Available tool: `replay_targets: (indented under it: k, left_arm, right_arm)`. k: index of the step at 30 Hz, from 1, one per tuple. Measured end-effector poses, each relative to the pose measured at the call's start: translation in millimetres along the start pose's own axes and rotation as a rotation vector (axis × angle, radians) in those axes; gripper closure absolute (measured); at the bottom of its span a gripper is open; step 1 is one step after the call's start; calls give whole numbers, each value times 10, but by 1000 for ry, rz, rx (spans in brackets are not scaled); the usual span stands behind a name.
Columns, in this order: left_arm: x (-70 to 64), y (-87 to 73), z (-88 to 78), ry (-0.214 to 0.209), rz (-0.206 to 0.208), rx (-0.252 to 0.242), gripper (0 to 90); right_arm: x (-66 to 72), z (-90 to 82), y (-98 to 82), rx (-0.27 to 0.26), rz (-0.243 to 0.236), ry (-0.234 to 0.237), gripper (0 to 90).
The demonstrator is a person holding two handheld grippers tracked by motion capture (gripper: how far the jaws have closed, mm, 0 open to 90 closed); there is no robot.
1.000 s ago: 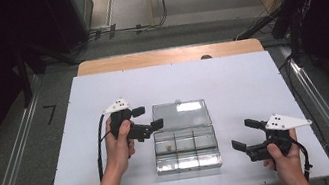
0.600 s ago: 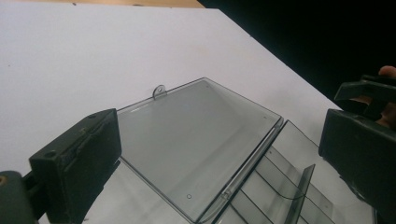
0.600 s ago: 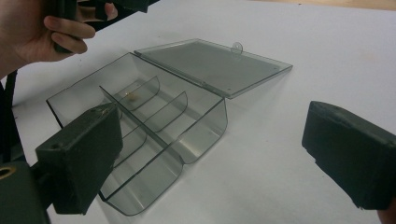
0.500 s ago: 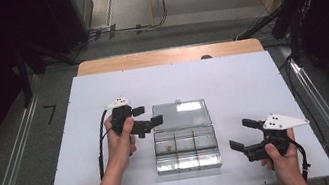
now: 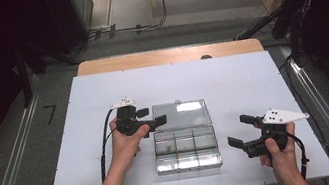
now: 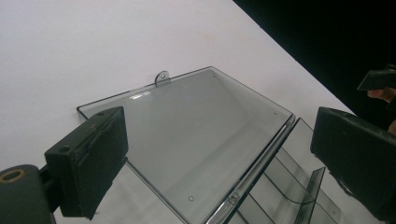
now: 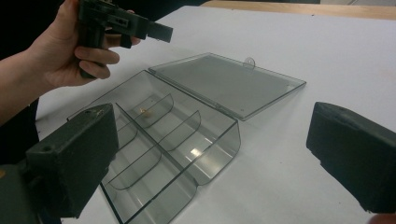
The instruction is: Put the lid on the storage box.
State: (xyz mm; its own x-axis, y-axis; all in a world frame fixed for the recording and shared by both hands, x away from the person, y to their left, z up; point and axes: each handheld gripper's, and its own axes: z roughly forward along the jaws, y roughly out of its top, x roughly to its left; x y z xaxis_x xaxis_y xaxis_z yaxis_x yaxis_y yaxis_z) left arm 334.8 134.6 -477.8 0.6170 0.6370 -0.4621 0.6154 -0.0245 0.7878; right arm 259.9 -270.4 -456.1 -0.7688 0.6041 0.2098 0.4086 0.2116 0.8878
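Note:
A clear plastic compartment box [image 5: 185,148] lies in the middle of the white table, its lid [image 5: 179,115] swung flat open behind it. My left gripper [image 5: 151,116] hovers open at the lid's left edge; in the left gripper view its jaws [image 6: 219,158] frame the lid [image 6: 196,135] and the box dividers [image 6: 289,186]. My right gripper [image 5: 239,130] is open just right of the box, apart from it. In the right gripper view, the box [image 7: 163,140], its lid [image 7: 229,84] and the left gripper [image 7: 140,28] lie ahead. A tiny brownish speck [image 7: 144,110] sits in one compartment.
The white table [image 5: 231,81] has bare room behind and on both sides of the box. A wooden strip [image 5: 166,55] runs along its far edge. Cables trail from both grippers toward the near edge.
My right gripper has edged slightly left toward the box. The left gripper has barely moved; both stay open.

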Motion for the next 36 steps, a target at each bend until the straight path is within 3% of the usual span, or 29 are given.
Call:
replay_targets:
  k: [14,26,29,36]
  left_arm:
    - [52,-66,30,-12,-34,-6,48]
    - [54,-70,17,-4,-47,-11,55]
    - [57,-72,20,-2,-54,-9,62]
    - [62,-79,32,3,-57,-3,74]
  right_arm:
    - [5,179,187,41,9,31,0]
    - [-63,370,412,32,22,49,0]
    - [-87,431,461,56,33,71,0]
    - [-133,569,532,86,52,74,0]
